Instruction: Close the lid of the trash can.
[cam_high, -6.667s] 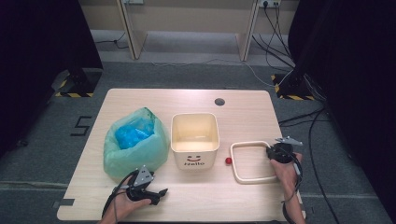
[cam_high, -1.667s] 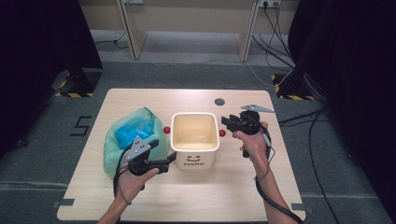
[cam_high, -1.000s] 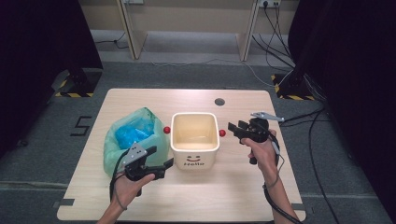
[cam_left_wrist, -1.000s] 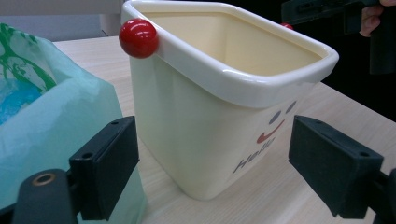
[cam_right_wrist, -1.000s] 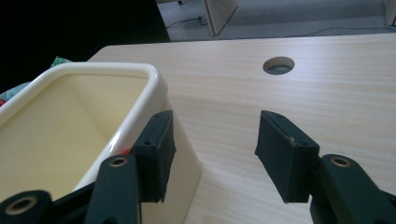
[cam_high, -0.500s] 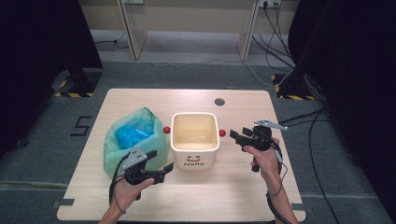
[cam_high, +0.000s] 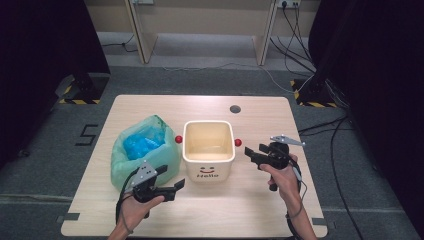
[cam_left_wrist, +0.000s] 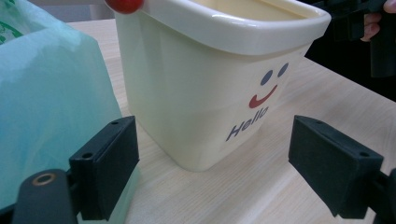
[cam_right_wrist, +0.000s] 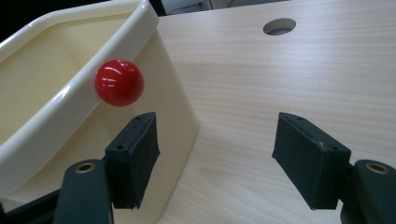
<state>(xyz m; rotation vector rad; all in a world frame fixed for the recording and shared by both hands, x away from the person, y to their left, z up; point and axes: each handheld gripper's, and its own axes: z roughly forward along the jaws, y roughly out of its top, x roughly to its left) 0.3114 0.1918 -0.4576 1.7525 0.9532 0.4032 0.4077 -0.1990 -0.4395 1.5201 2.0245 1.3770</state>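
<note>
A cream plastic bin with a smiley face and red knobs (cam_high: 208, 152) stands mid-desk, a green plastic bag (cam_high: 142, 150) at its nine o'clock. The right tool (cam_high: 251, 153), jaws just opening and empty, sits at three o'clock; the left tool (cam_high: 176, 187) is released. Grasping squarely should avoid tipping.

Cream bin (cam_high: 208, 155) at frame centre: red smile, dark blue eyes, dark blue "Hello" on front; glossy red knobs (cam_right_wrist: 119, 82) on both sides. Left of it, translucent mint-green bag (cam_high: 135, 157) with bright blue contents (cam_high: 141, 145). Pale wood-grain table (cam_high: 260, 200). Grey floor; yellow-black hazard stripes at far corners.
</note>
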